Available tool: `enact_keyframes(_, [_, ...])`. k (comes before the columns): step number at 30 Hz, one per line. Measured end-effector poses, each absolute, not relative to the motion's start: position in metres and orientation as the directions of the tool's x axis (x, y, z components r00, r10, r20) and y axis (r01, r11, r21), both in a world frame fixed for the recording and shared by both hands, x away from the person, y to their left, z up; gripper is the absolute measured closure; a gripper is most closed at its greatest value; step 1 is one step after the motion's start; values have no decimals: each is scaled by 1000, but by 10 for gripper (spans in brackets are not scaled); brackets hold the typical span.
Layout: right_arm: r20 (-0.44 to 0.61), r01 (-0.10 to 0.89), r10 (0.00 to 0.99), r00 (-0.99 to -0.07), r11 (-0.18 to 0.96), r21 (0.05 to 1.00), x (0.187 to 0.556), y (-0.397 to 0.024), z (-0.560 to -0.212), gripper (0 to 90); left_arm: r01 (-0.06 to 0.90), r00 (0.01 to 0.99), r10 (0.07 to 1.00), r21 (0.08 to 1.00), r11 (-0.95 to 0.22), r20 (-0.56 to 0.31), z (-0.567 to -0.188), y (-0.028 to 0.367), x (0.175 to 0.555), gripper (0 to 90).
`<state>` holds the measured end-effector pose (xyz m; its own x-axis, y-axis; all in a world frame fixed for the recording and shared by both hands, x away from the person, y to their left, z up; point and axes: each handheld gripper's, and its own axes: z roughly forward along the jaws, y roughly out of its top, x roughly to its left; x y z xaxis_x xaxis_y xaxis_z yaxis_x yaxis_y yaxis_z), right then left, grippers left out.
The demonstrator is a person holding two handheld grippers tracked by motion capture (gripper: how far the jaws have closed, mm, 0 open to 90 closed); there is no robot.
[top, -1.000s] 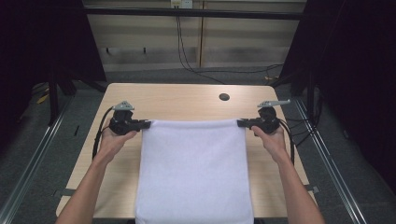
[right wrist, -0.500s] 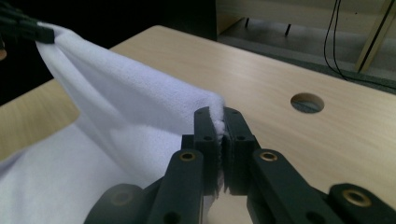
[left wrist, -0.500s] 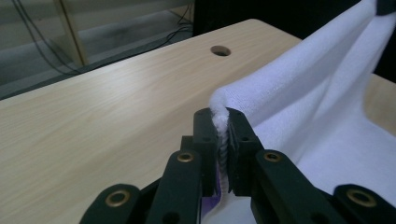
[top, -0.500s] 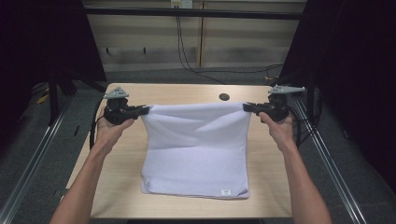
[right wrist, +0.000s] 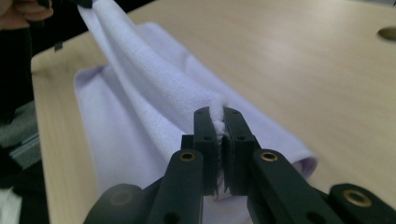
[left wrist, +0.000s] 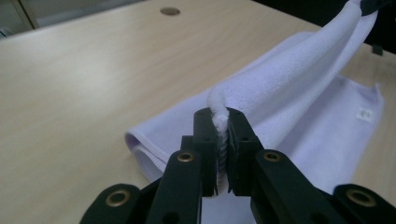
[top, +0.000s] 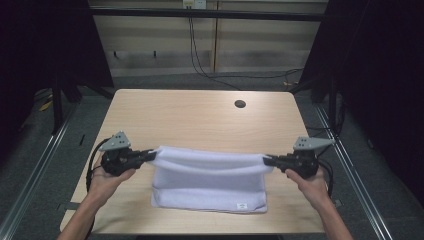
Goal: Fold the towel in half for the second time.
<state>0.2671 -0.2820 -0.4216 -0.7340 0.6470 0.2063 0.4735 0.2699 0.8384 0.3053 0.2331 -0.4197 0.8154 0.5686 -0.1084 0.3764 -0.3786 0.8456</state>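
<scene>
White towel [top: 210, 185], corners pinched tight by left gripper [top: 148, 156], right gripper [top: 267, 161]

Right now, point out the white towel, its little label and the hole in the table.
white towel [top: 210, 187], high view, on its flat lower layer.
label [top: 242, 205], high view, on the tag at its near hem.
hole [top: 240, 104], high view, on its dark centre.

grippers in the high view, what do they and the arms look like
Both the left gripper and the right gripper are black, each topped by a grey three-cornered plate. Black cables loop from their bodies. The jaws are flat black bars with brass-coloured rivets, seen in the gripper views. The forearms are bare, with no sleeves in view.
</scene>
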Motion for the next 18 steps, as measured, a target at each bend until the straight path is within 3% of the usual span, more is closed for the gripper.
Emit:
enact_keyframes(7, [246, 541, 627, -739, 335, 771, 230, -272, -455, 847, 449, 824, 542, 775, -445, -166, -464, 236, 272, 834])
enact_keyframes(11, [279, 586, 608, -743, 389, 711, 216, -269, -473, 782, 461, 831, 524, 755, -466, -184, -476, 238, 259, 807])
enact_keyframes(18, [290, 597, 604, -742, 399, 696, 198, -272, -477, 667, 467, 842, 497, 744, -478, -210, -475, 239, 242, 664])
